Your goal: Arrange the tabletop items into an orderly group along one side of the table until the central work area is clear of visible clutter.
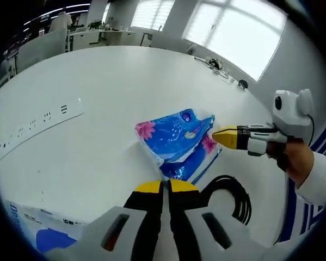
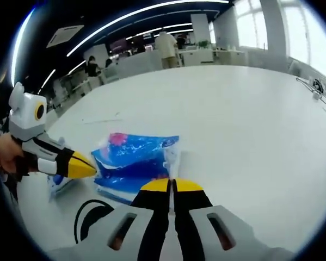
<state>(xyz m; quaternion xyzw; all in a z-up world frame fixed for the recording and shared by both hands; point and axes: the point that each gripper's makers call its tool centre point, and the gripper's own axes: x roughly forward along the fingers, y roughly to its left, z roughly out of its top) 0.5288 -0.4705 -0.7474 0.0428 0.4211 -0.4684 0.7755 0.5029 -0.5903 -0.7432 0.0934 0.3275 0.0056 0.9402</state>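
A blue plastic tissue pack point(image 1: 173, 136) with pink flowers lies on the white table point(image 1: 97, 81), on top of a second blue pack point(image 1: 190, 166). My left gripper point(image 1: 165, 186) is shut, its yellow tips at the packs' near edge. My right gripper point(image 1: 218, 136), held by a hand, comes in from the right, shut, its tip at the pack's corner. In the right gripper view, the pack point(image 2: 135, 155) lies just ahead of my shut right gripper point(image 2: 172, 186). My left gripper point(image 2: 88, 167) points at its left end. I see nothing held between either pair of jaws.
A coiled black cable point(image 1: 232, 198) point(image 2: 87, 217) lies beside the packs. A white box with blue print point(image 1: 43, 236) sits at the near left. A row of sockets point(image 1: 40, 120) is set in the table. Loose cables point(image 2: 318, 87) lie at the far edge.
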